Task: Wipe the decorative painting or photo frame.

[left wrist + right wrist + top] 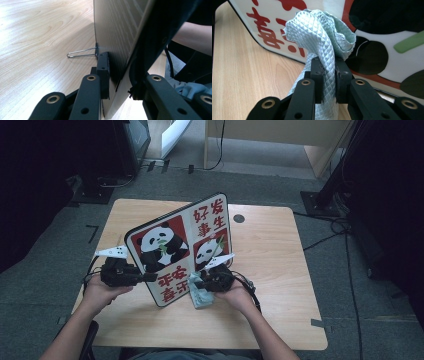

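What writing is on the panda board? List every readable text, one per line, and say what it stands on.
"好发" in red, top right square of the panda board.
"事生" in red, just beneath it on the same square.
"平安" in red, bottom square of the board.
"喜乐" below that: blurred, a likely reading only.
The cloth carries no writing.

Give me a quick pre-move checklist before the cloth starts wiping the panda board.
1. Left gripper clamped on the panda board's edge: ok, jaws on both faces.
2. Right gripper shut on the pale green cloth: ok, bunched between the pads.
3. Cloth touching the printed face: cannot tell; it is at the lower part, contact unclear.
4. Board propped upright on the wooden table: ok, tilted, bottom edge down.
5. Wire stand behind the board: cannot tell if it bears weight.
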Demonstrator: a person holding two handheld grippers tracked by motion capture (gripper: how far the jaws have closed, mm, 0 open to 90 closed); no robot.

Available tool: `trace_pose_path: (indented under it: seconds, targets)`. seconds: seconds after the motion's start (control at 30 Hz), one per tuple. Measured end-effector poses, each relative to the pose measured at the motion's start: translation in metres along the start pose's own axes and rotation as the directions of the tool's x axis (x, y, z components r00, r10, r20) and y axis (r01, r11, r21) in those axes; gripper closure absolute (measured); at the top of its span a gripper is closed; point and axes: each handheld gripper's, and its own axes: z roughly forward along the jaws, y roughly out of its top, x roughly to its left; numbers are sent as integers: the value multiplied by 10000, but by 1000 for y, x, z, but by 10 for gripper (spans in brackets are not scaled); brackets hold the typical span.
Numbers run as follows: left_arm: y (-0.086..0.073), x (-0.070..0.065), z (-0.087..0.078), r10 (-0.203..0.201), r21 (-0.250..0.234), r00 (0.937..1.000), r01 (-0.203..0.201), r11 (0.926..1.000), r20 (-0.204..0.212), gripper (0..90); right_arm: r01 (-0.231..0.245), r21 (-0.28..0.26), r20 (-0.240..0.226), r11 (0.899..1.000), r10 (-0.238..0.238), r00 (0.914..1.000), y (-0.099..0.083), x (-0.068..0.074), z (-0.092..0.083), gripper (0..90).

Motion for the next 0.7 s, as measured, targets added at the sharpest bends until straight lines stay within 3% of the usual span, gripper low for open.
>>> trace_pose_path:
  seconds: [0.37, 0.57, 0.7]
  targets:
    - [0, 0, 0, 68, -28, 10000, -68, 10000, -45, 750, -273, 224, -300, 9994, 280, 9992, 5, 0, -2, 810]
    - [0, 0, 1, 87, -90, 9999, -88, 9999, -127, 751, 8, -522, -346, 9986, -27, 9994, 21, 6, -23, 810]
    - [0, 0, 1, 117, -134, 9998, -120, 9998, -171, 750, -43, -792, -298, 9969, 20, 9996, 31, 8, -34, 810]
